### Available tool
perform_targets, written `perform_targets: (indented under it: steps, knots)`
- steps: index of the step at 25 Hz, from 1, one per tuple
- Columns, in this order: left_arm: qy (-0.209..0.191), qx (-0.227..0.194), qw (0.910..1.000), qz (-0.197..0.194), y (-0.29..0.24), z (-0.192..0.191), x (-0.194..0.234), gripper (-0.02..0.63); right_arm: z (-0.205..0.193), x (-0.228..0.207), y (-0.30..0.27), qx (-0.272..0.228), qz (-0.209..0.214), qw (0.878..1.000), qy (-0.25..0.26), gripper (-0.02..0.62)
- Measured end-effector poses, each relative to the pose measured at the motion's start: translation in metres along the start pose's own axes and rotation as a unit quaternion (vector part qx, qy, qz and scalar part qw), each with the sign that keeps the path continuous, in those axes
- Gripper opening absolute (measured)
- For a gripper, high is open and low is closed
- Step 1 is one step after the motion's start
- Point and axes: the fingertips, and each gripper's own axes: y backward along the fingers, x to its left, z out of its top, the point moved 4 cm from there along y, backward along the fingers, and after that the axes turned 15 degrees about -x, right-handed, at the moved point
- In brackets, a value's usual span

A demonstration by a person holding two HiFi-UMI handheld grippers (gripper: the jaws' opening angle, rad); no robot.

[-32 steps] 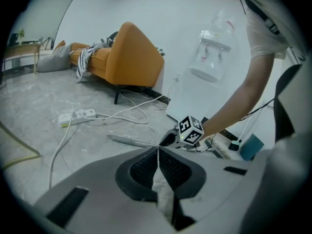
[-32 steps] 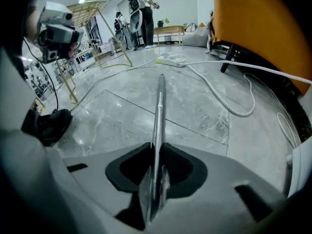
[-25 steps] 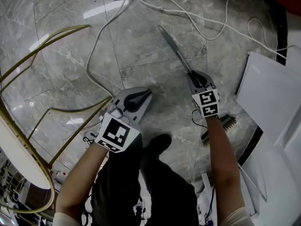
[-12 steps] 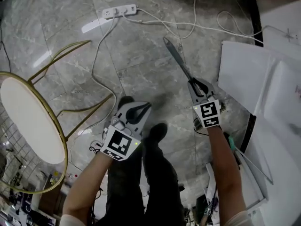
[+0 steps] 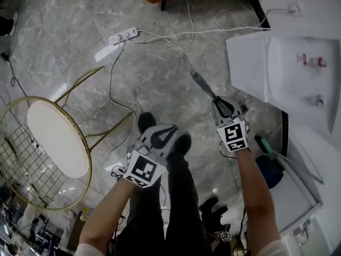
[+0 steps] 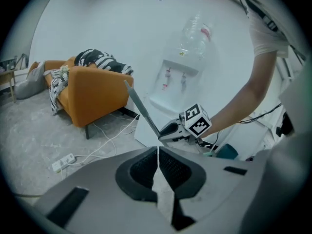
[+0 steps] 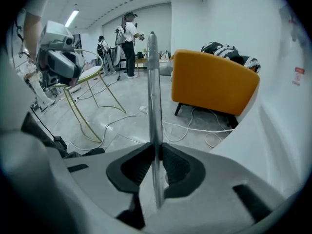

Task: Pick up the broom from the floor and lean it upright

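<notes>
The broom's grey metal handle [image 5: 203,86] runs up and left from my right gripper [image 5: 224,108], which is shut on it, well above the floor. In the right gripper view the handle [image 7: 152,77] stands nearly upright between the pads. Dark bristles [image 5: 244,110] peek out beside that gripper; the rest of the broom head is hidden. My left gripper [image 5: 161,138] hovers to the left of the right one, shut with nothing in it. The left gripper view shows its pads [image 6: 146,167] meeting, and beyond them the right gripper [image 6: 171,129] with the slanted handle [image 6: 141,112].
A gold-wire stool with a white seat [image 5: 56,137] stands at the left. A power strip [image 5: 123,36] and white cables [image 5: 176,33] lie on the marble floor. An orange armchair [image 6: 90,95] and a white water dispenser [image 5: 282,63] are ahead. People [image 7: 129,42] stand far off.
Both grippers have risen well above the floor, and the broom has come up with the right one. The armchair and water dispenser have come into the head view.
</notes>
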Motion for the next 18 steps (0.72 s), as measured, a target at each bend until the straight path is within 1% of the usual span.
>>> perform_targets:
  steps: [4, 8, 12, 18]
  knots:
    - [-0.010, 0.010, 0.9997, -0.020, -0.001, 0.024, -0.034, 0.012, 0.008, -0.003, 0.046, 0.000, -0.024, 1.000, 0.003, 0.074]
    - [-0.023, 0.015, 0.9984, -0.049, -0.004, 0.038, -0.066, 0.012, 0.012, -0.009, 0.089, -0.004, -0.066, 0.998, -0.004, 0.074]
    - [-0.042, 0.019, 0.9955, -0.083, -0.012, 0.053, -0.093, 0.012, 0.018, -0.016, 0.133, -0.013, -0.107, 0.994, -0.006, 0.074]
    - [-0.057, 0.019, 0.9924, -0.108, -0.028, 0.077, -0.135, 0.012, 0.024, -0.026, 0.196, -0.037, -0.158, 0.986, -0.025, 0.075]
